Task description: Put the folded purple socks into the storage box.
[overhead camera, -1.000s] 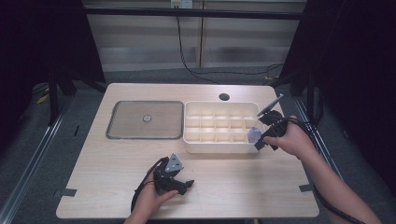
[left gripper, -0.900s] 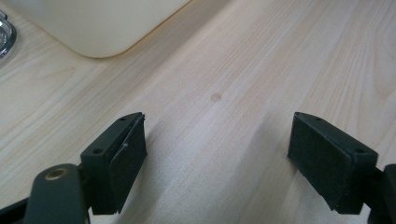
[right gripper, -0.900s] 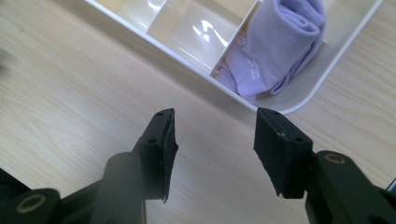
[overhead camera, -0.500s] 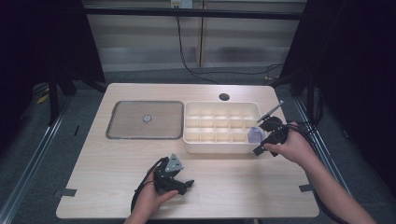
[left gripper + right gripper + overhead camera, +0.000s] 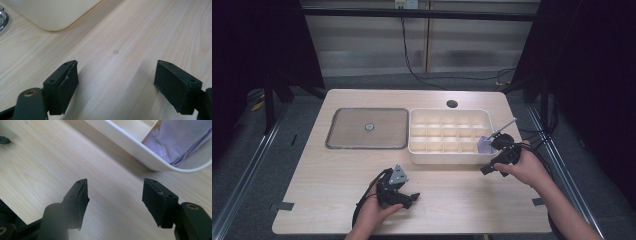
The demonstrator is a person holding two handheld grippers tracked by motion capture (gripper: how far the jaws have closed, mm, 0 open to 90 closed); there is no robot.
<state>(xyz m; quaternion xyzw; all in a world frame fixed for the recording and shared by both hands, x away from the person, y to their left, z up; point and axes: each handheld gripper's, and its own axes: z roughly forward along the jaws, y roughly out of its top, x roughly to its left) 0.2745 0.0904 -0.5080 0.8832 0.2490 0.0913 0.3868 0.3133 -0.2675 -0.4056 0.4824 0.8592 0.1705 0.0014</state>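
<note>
The right gripper (image 5: 113, 202) has its jaws spread wide with only bare wood between them; nothing is pinched. Just beyond its fingertips (image 5: 81, 195) runs the near rim of the white divided bin (image 5: 130, 143), and inside the bin's corner compartment sits a pale lilac folded cloth (image 5: 178, 138), leaning against a divider and clear of the jaws. In the high view that right gripper (image 5: 498, 159) hovers off the bin's near right corner, held by the right hand (image 5: 524, 167), while the lilac cloth (image 5: 484, 145) shows in the near right compartment of the divided bin (image 5: 449, 157).

The left gripper (image 5: 115, 86) is likewise spread open over bare tabletop, holding nothing; a rounded white corner of the bin (image 5: 53, 13) lies well ahead of its fingertips (image 5: 68, 82). From above, the left gripper (image 5: 404, 196) rests near the tabletop's front edge, in the left hand (image 5: 374, 212).

The bin stands toward the right of the wooden tabletop (image 5: 312, 200), touching or just beside a flat grey lid (image 5: 368, 128) with a small central knob, which lies toward the left. A round cable hole (image 5: 452, 104) sits near the far edge.
</note>
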